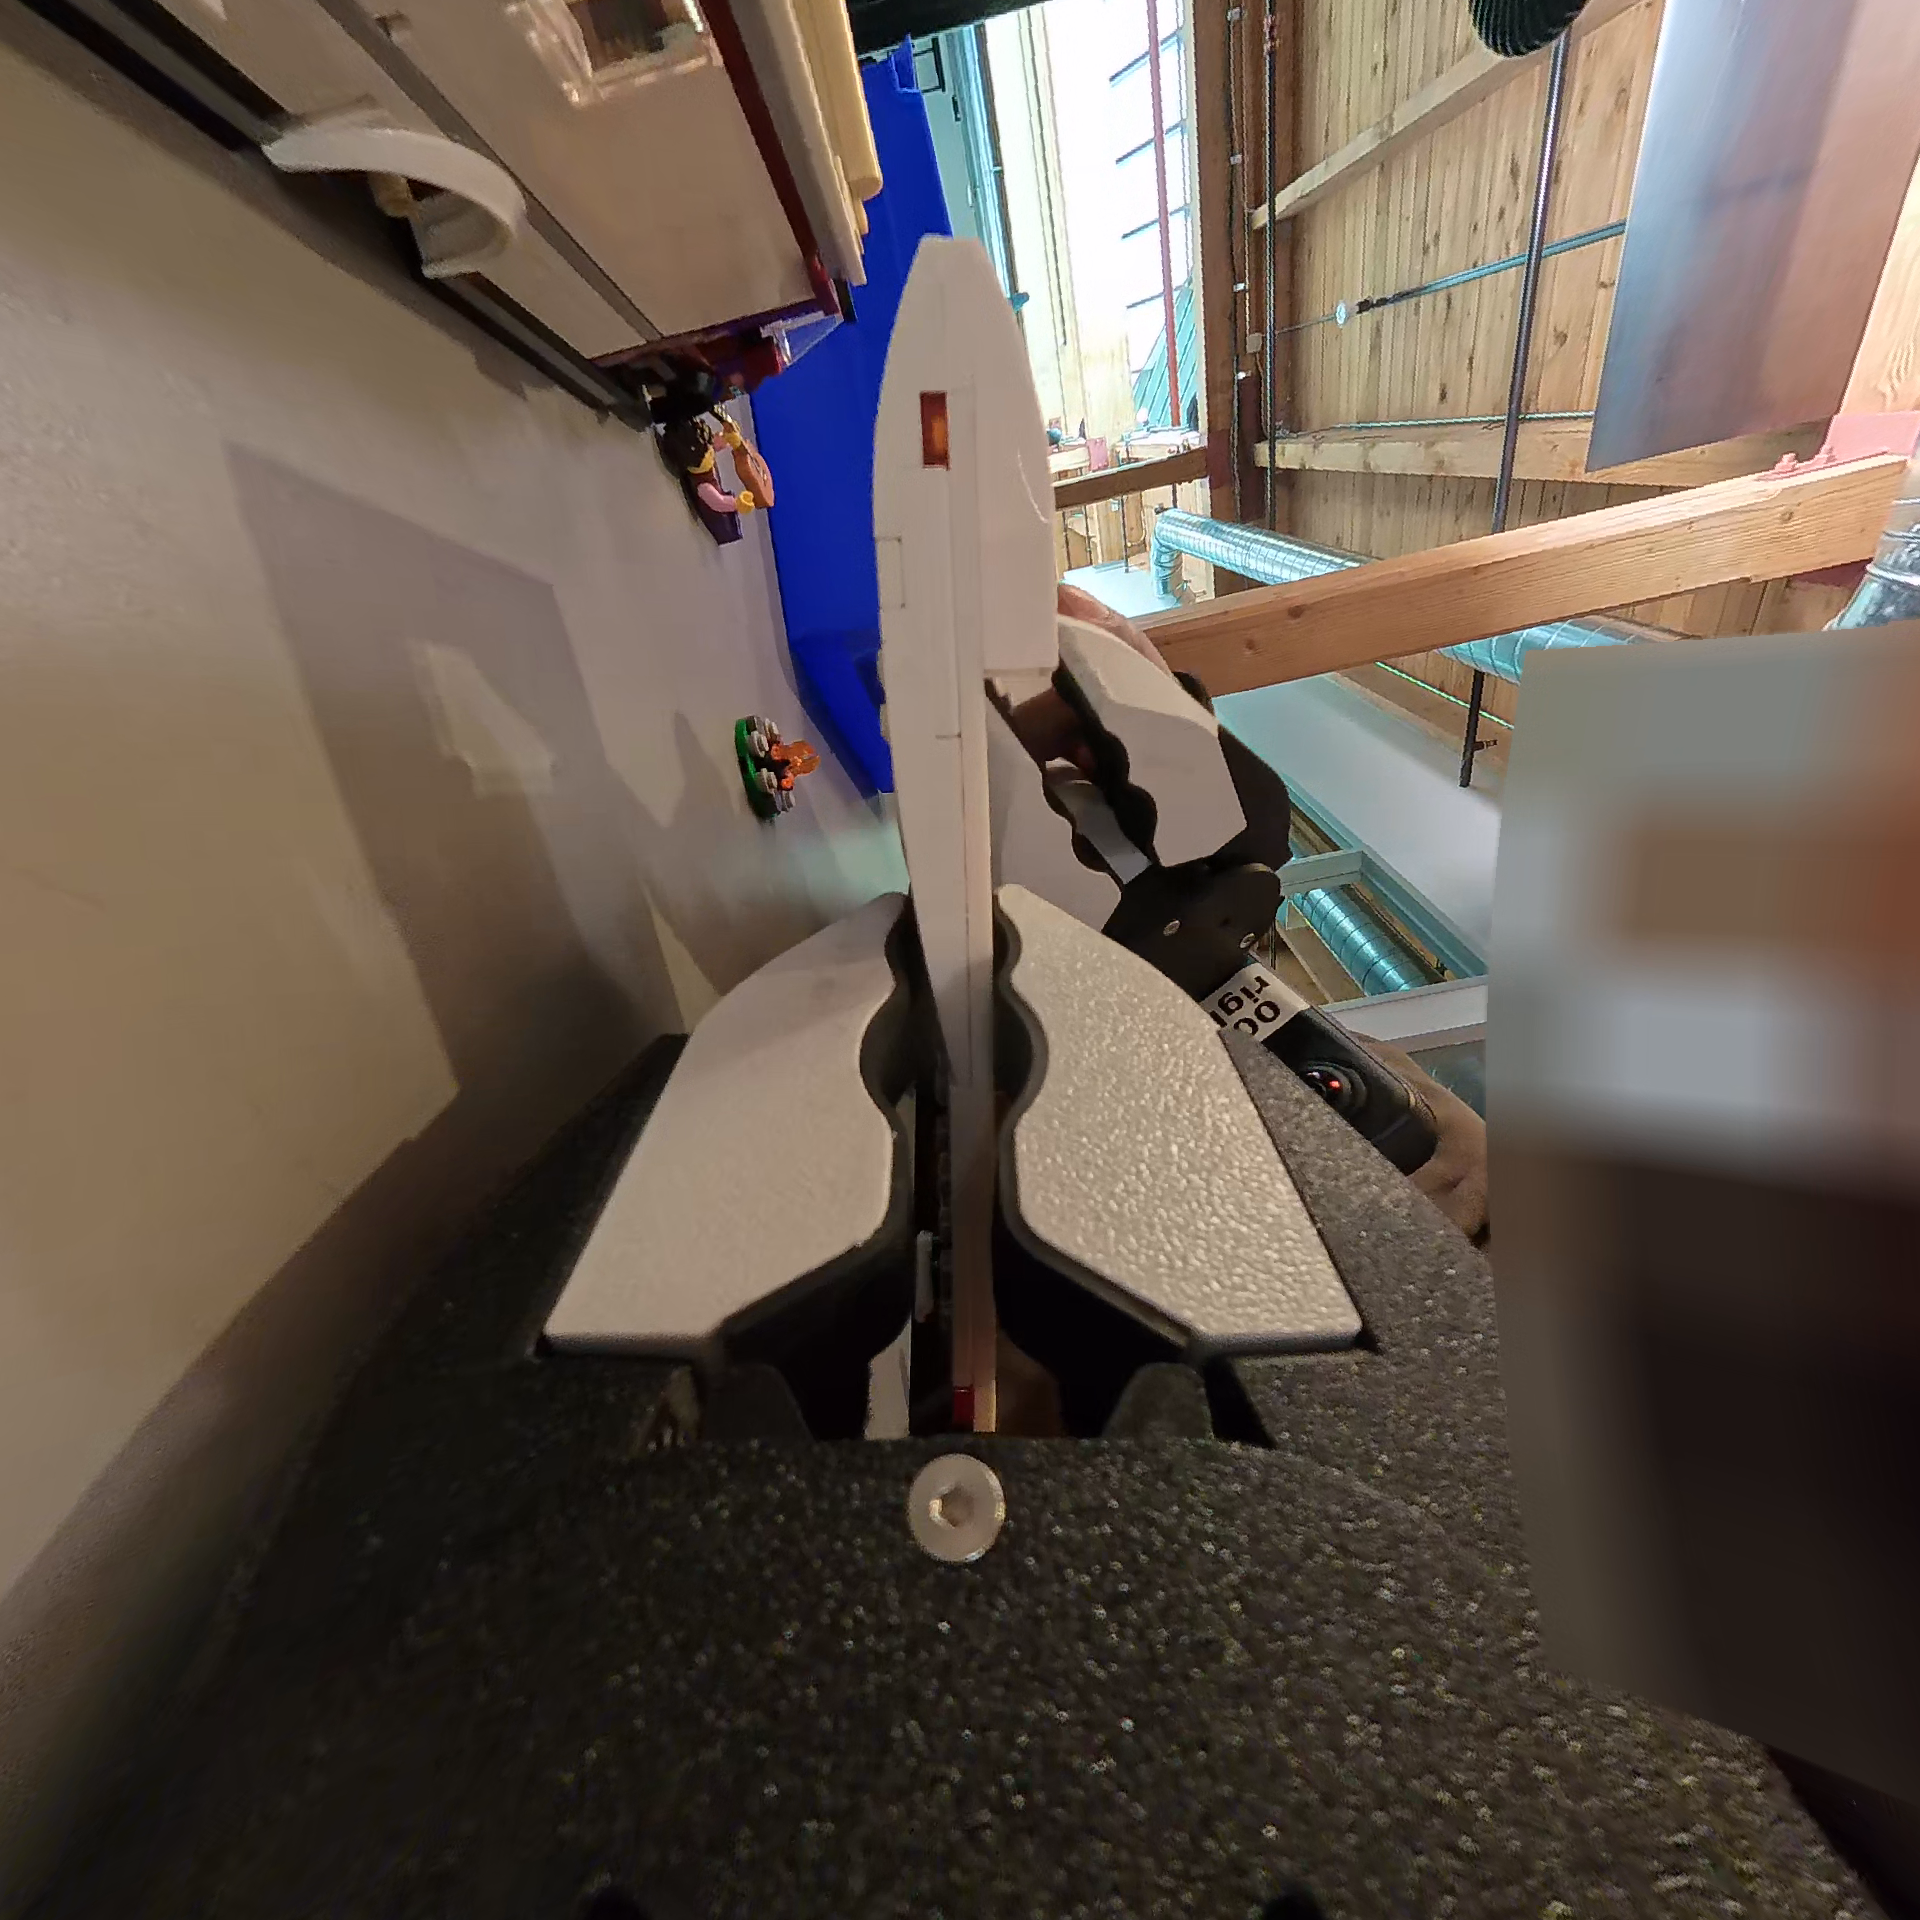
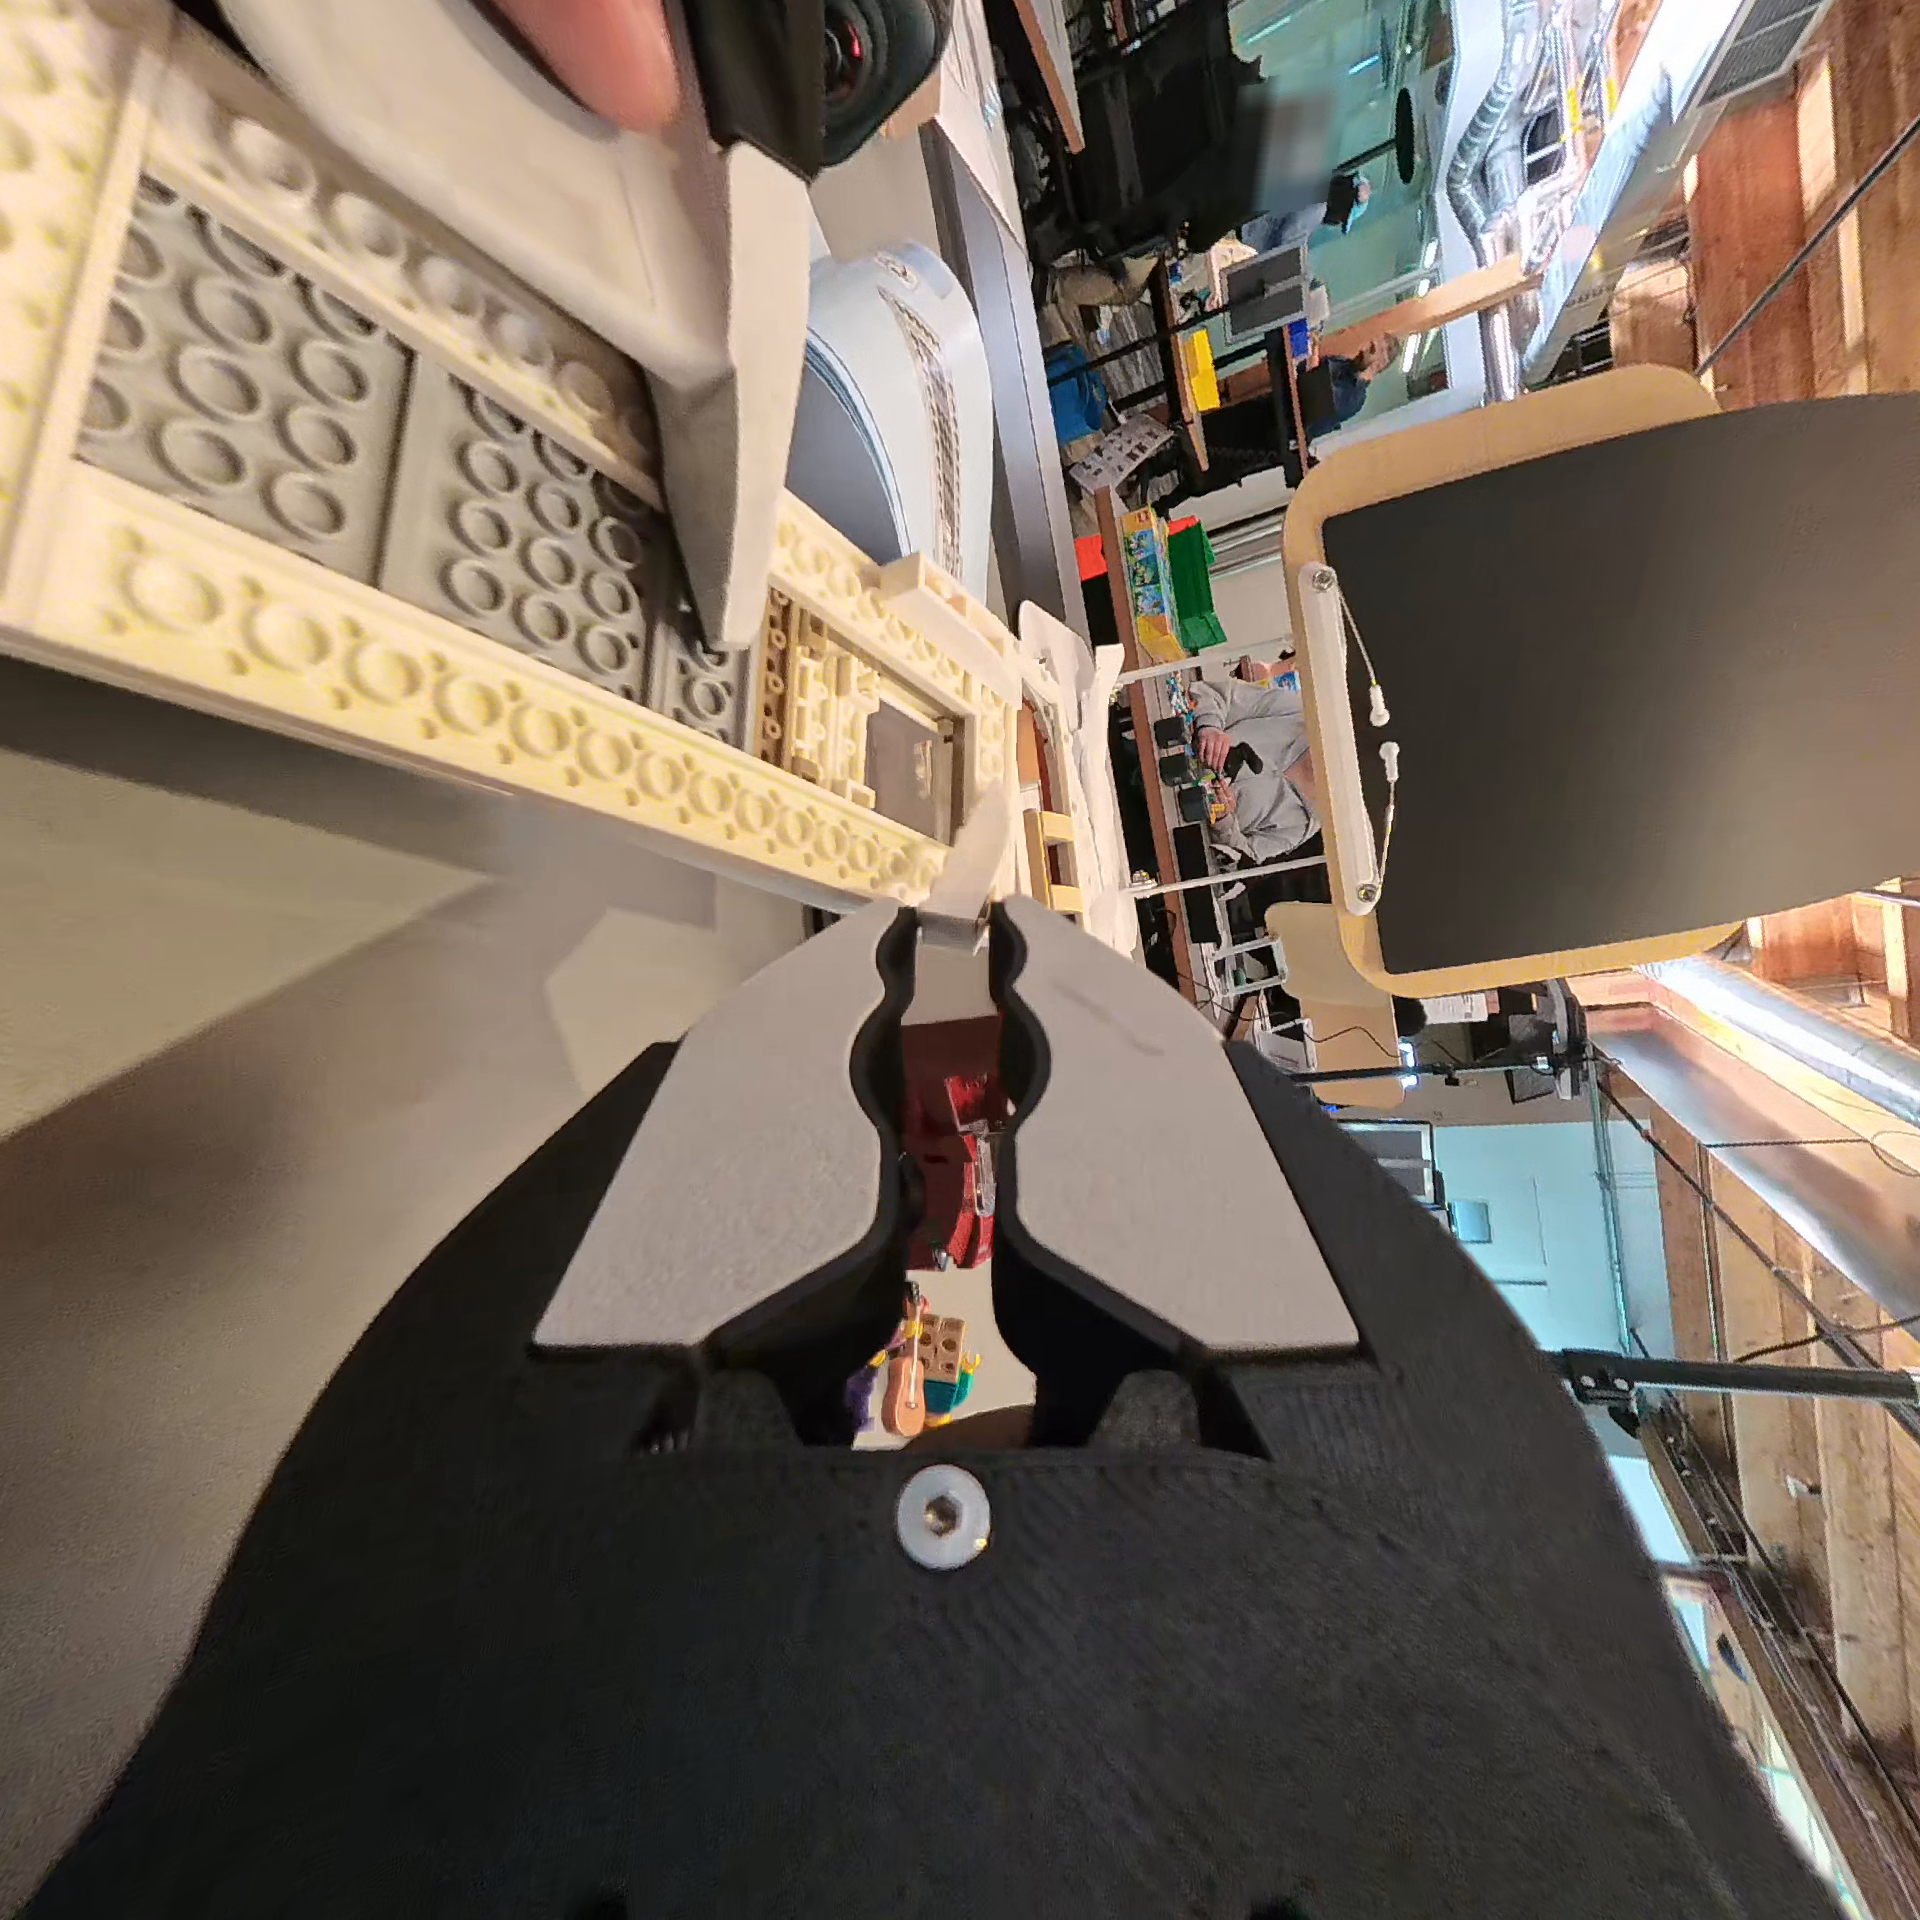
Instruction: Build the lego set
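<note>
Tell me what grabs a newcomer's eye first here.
The long white brick-built panel clamped upright in the left tongs, dead centre of the left view. Beside it the right tongs pinch a small white piece, with the cream studded plate assembly stretching left behind them.

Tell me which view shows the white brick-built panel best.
The left wrist view: the white brick-built panel rises edge-on, full length, clamped in the left gripper. The right wrist view shows only its studded underside, near and cropped, with the right gripper pinching a small piece.
</note>
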